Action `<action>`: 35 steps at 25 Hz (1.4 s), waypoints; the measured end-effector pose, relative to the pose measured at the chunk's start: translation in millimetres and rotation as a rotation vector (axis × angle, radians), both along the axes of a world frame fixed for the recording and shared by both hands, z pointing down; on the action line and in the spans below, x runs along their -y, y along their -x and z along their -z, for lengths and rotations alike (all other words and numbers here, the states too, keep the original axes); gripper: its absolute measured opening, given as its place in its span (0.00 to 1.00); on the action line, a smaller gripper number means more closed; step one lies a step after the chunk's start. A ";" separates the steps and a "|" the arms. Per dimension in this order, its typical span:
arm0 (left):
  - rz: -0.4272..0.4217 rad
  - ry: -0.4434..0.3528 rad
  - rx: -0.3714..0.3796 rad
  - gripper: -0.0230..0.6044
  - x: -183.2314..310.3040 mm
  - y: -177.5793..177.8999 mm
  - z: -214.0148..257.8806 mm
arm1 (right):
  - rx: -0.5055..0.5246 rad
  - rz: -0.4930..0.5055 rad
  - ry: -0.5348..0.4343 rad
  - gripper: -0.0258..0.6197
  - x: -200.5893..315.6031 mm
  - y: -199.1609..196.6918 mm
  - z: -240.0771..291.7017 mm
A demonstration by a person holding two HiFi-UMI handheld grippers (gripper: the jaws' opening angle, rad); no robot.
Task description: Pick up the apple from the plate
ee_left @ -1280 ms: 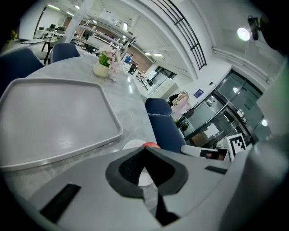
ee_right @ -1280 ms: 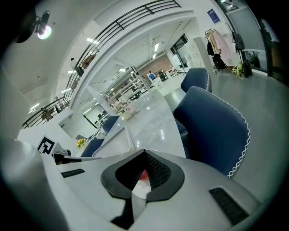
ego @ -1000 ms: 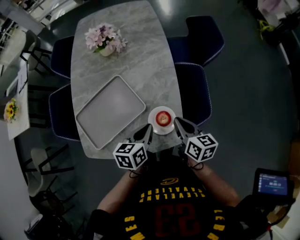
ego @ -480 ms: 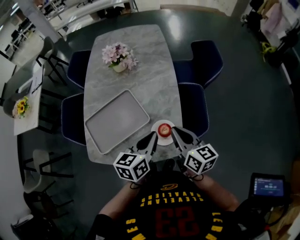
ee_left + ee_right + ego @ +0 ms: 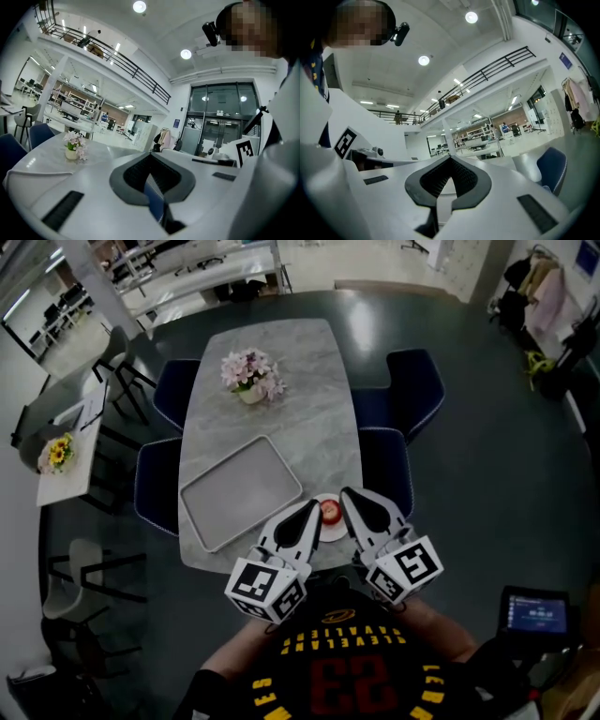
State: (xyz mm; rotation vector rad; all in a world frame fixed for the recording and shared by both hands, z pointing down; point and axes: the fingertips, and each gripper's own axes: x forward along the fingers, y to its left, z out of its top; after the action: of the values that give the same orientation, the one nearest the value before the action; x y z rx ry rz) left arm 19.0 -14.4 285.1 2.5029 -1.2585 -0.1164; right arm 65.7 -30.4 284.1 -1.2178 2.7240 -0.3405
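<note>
A red apple (image 5: 329, 511) sits on a small white plate (image 5: 331, 529) near the front right edge of the grey marble table (image 5: 281, 418). In the head view my left gripper (image 5: 312, 505) and right gripper (image 5: 345, 493) are raised towards the camera and flank the apple, covering both sides of the plate. Each one's jaws meet at the tip with nothing between them. The left gripper (image 5: 151, 155) and right gripper (image 5: 450, 158) both look level across the room, so neither gripper view shows the apple or the plate.
A grey rectangular tray (image 5: 241, 491) lies left of the plate. A small vase of pink flowers (image 5: 250, 376) stands farther back, and the flowers (image 5: 74, 143) show in the left gripper view. Dark blue chairs (image 5: 386, 460) line both sides. A lit tablet (image 5: 537, 613) is at the lower right.
Both grippers have risen towards the head camera and swung forward, now covering the plate's sides. The view has pulled back from the table. The apple and plate have not moved.
</note>
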 end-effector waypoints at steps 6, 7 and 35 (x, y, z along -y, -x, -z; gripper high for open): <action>0.027 -0.114 0.027 0.04 -16.4 -7.5 27.2 | 0.000 0.018 -0.127 0.05 -17.1 3.1 25.9; 0.035 -0.128 0.035 0.04 -19.7 -7.5 28.6 | -0.007 0.017 -0.138 0.05 -21.1 2.7 26.3; 0.055 -0.158 0.080 0.04 -32.5 -5.8 21.4 | -0.097 0.053 -0.173 0.05 -38.1 14.2 9.7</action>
State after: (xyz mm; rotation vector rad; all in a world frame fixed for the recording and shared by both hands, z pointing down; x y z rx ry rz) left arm 24.8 18.1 263.7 2.6303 -1.4016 -0.1357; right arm 51.5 7.6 274.4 -1.1459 2.8025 -0.0503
